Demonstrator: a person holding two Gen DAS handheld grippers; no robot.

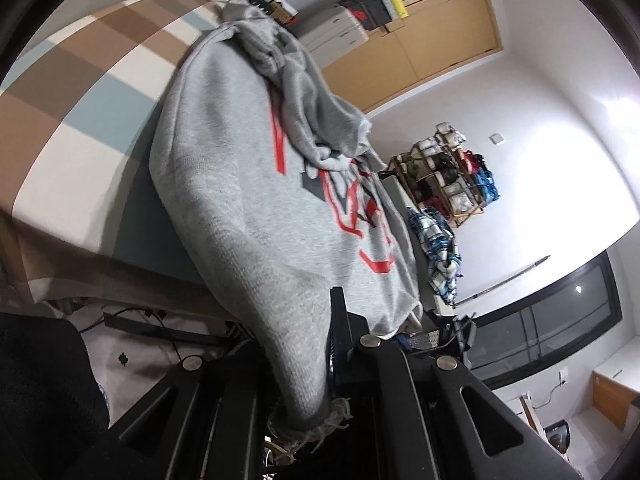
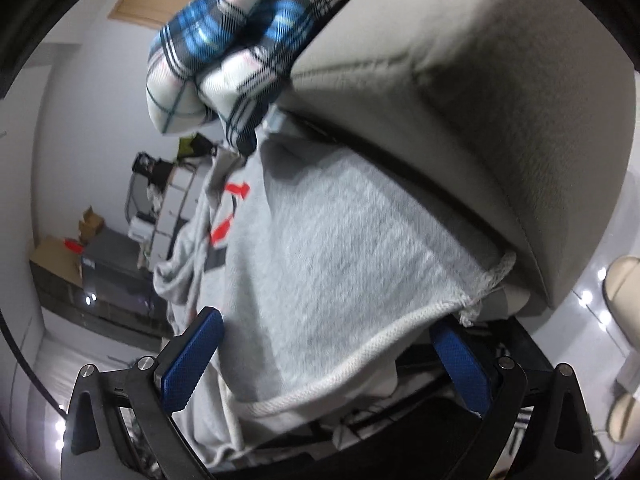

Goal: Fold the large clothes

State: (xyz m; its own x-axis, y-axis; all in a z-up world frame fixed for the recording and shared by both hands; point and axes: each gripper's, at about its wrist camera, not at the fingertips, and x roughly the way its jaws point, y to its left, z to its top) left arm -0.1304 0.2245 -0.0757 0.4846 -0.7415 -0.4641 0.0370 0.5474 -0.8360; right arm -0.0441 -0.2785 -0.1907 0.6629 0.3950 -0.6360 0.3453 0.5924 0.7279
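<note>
A grey fleece sweatshirt with red print [image 1: 240, 168] lies spread over a bed with a checked brown, blue and white cover [image 1: 80, 92], its hem hanging off the near edge. One hem corner is clenched in the left gripper [image 1: 320, 392]. The right gripper [image 2: 320, 360] is released, its blue fingers [image 2: 192, 356] set wide astride the frayed hem, no pad pressing. A blue plaid cloth [image 2: 216, 40] lies beyond. Step judged: securing the second hem corner. Next, closing on the hem is called for, then folding.

Sweatshirt [image 1: 256, 184] print partly buried under bunched cloth, left claw [image 1: 320, 364] fingertips hidden by fabric
</note>
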